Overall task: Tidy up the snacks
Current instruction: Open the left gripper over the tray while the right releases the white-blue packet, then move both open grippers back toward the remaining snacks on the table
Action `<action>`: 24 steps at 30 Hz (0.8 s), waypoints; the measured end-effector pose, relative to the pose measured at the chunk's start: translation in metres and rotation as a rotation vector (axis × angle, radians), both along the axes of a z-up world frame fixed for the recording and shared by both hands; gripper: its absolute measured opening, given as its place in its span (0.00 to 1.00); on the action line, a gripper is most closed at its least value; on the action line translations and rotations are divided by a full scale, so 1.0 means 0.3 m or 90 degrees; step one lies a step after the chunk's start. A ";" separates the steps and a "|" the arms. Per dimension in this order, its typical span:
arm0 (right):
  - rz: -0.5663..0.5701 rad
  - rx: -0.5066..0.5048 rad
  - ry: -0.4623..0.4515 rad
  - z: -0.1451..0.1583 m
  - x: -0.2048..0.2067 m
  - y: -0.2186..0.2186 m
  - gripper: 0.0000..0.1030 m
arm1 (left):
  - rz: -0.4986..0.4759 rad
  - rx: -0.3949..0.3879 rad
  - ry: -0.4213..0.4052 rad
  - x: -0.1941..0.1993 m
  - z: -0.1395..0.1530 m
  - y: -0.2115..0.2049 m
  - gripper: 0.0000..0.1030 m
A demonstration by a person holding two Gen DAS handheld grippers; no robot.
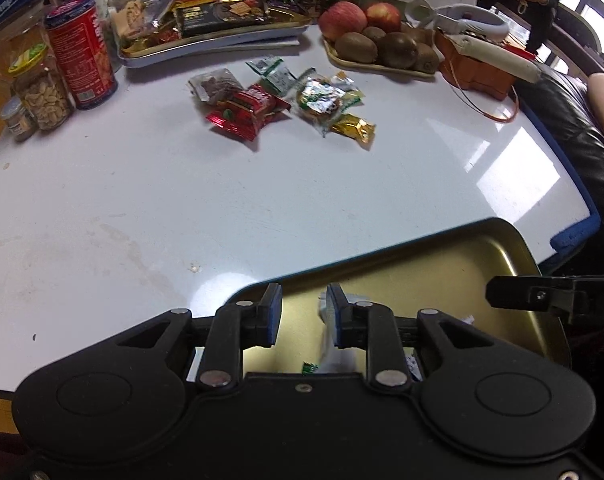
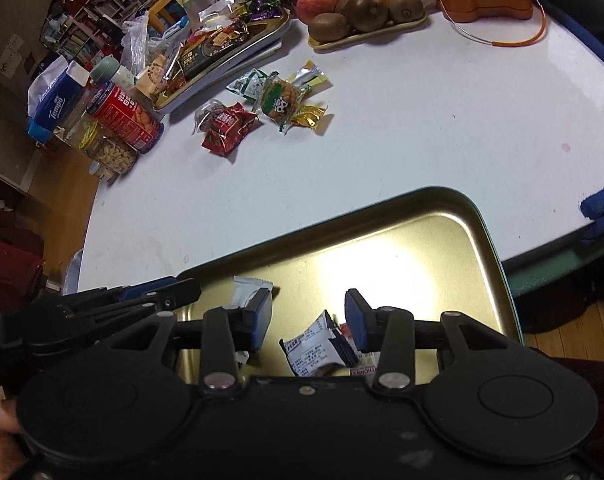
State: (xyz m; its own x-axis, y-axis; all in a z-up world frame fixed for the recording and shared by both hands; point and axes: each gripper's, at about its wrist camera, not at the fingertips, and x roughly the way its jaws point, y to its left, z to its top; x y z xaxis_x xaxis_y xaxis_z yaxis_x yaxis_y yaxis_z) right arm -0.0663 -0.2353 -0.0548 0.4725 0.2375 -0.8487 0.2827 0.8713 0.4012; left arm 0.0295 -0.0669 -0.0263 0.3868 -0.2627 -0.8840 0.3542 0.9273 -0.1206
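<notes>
- Gold metal tray [image 2: 453, 236] at near table edge, white-wrapped snack packets [image 2: 317, 350] inside.
- Left gripper [image 1: 303, 312] part-open, blurred white packet against one pad, grip unclear.
- Right gripper [image 2: 307, 320] part-open, empty, above packets.
- Loose wrapped snacks [image 1: 282, 100] mid-table.

A white table [image 1: 142, 200] is seen carrying a gold tray [image 2: 441, 216] at its near edge. A heap of wrapped snacks [image 1: 278, 100] is laid mid-table. Along the far side are set a red can [image 1: 82, 52], a jar of nuts [image 1: 42, 88], a full snack tray [image 1: 206, 44], a fruit tray [image 1: 377, 66] and an orange box [image 1: 477, 72].
</notes>
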 end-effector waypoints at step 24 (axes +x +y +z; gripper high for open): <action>0.173 -0.176 -0.013 -0.121 0.528 -0.037 0.44 | 0.050 0.062 0.029 0.397 -0.050 0.078 0.51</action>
